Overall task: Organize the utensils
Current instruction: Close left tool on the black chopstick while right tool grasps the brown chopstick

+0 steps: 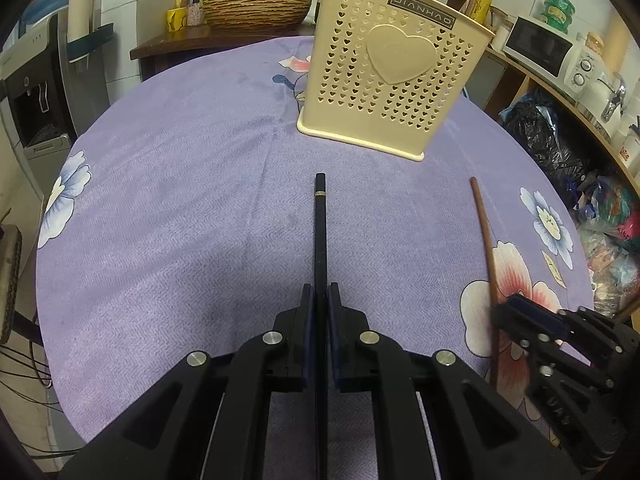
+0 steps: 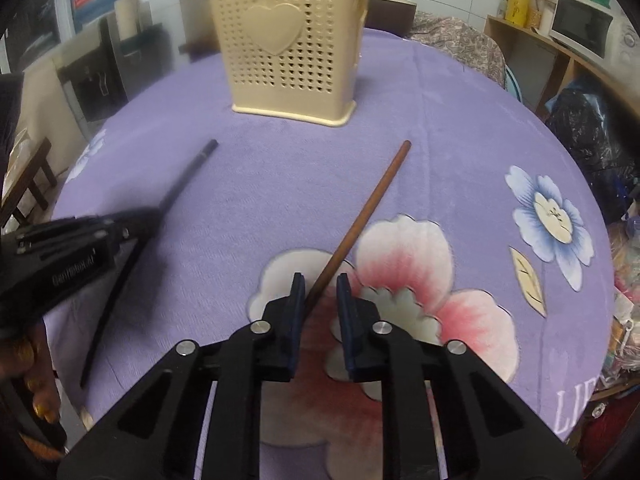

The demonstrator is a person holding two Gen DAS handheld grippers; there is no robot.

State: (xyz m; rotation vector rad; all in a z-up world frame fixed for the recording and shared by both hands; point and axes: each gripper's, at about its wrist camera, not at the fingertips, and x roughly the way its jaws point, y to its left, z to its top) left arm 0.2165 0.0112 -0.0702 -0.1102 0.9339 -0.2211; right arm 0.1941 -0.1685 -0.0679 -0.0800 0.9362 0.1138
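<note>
A round table under a purple cloth [image 1: 180, 208] printed with flowers fills most of both views. In the left wrist view a microwave [image 1: 540, 50] sits on a shelf at the upper right, a woven basket [image 1: 256, 8] rests on a dark counter at the upper centre, and a water dispenser [image 1: 32, 92] stands at the left edge.

The cream utensil holder [image 1: 384, 80], perforated with small hearts and bearing one large raised heart, stands upright on the cloth in the upper centre of both views, with wooden utensil handles rising from its top.

The left gripper [image 1: 320, 292] occupies the lower centre of its own view. Its fingers are pressed together on a black chopstick [image 1: 320, 220], which runs straight up the frame from between them, its ringed tip ending just short of the holder's base. In the right wrist view that gripper sits at the left edge, with the chopstick sticking out from both sides of it.

The right gripper [image 2: 321, 284] fills the lower centre of its view. Its fingers stand apart, and a brown wooden chopstick [image 2: 372, 200] lies on the cloth between them, slanting toward the upper right. It lies close beside the left finger; whether it touches cannot be told. Its far end lies near the holder's base but apart from it.
</note>
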